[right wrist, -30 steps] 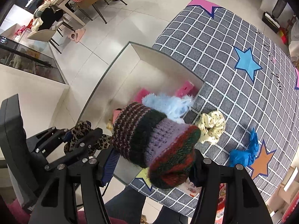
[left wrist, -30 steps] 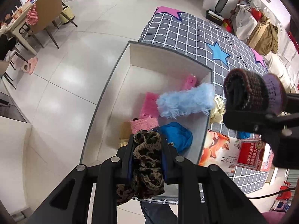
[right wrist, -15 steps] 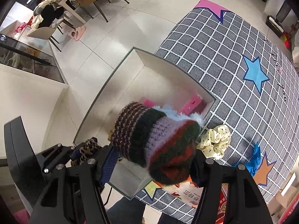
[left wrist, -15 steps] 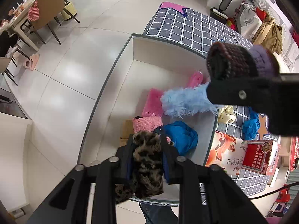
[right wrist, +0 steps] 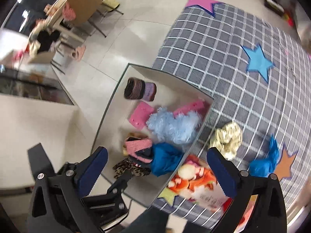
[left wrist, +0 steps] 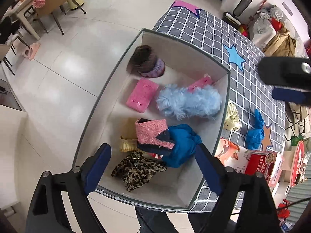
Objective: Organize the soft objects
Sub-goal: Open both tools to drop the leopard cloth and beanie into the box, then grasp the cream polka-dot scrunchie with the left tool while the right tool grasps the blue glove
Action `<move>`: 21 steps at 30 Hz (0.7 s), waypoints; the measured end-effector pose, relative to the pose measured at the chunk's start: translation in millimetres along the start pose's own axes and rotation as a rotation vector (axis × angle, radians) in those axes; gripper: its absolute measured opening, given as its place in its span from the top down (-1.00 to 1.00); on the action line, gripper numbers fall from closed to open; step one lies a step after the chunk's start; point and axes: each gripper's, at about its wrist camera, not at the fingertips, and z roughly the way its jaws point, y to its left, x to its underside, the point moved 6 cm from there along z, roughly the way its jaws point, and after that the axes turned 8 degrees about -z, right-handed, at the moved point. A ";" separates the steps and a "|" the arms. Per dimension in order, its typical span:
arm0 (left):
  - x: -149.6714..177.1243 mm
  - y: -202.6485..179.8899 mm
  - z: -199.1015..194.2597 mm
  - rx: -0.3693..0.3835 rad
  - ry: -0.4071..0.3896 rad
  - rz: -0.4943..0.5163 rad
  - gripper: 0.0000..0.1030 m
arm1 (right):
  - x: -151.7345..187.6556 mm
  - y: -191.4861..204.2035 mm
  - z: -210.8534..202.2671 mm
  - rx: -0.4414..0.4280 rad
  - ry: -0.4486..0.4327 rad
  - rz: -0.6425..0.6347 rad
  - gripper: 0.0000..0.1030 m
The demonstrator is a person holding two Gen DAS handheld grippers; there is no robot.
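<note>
A white open box [left wrist: 124,58] [right wrist: 108,108] stands at the edge of a grey checked cloth. In it lie a striped knitted hat [left wrist: 145,62] [right wrist: 140,88] at the far end, a leopard-print cloth [left wrist: 136,169] [right wrist: 128,168] at the near end, a fluffy light-blue piece [left wrist: 188,102] [right wrist: 171,124], pink pads [left wrist: 141,95], a pink knit piece [left wrist: 153,134] and a blue cloth [left wrist: 182,143]. My left gripper [left wrist: 151,167] is open and empty above the leopard cloth. My right gripper [right wrist: 157,172] is open and empty above the box's near end.
On the checked cloth [right wrist: 223,58] outside the box lie a cream dotted scrunchie [right wrist: 227,136] [left wrist: 231,116], a blue crumpled cloth [right wrist: 266,161] [left wrist: 254,132] and a printed packet [right wrist: 194,182] [left wrist: 233,153]. A red box [left wrist: 262,165] lies at right. Chairs and a table [left wrist: 48,2] stand on the tiled floor.
Both grippers have opened. The leopard cloth dropped from the left gripper into the near end of the box; the knitted hat left the right gripper and lies at the box's far end.
</note>
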 end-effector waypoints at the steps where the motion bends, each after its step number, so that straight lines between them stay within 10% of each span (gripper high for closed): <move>1: 0.3 -1.9 -3.4 0.014 -0.004 0.007 -0.75 | 4.0 -4.1 -6.8 -0.019 -0.001 0.026 -1.00; 14: 12.4 -143.0 -7.8 0.053 0.046 0.398 -0.76 | 96.7 -123.6 -128.4 -0.037 -0.044 0.300 -1.00; 21: 20.5 -196.7 47.8 -0.053 0.148 0.507 -0.76 | 128.3 -232.9 -60.4 0.174 0.077 0.293 -1.00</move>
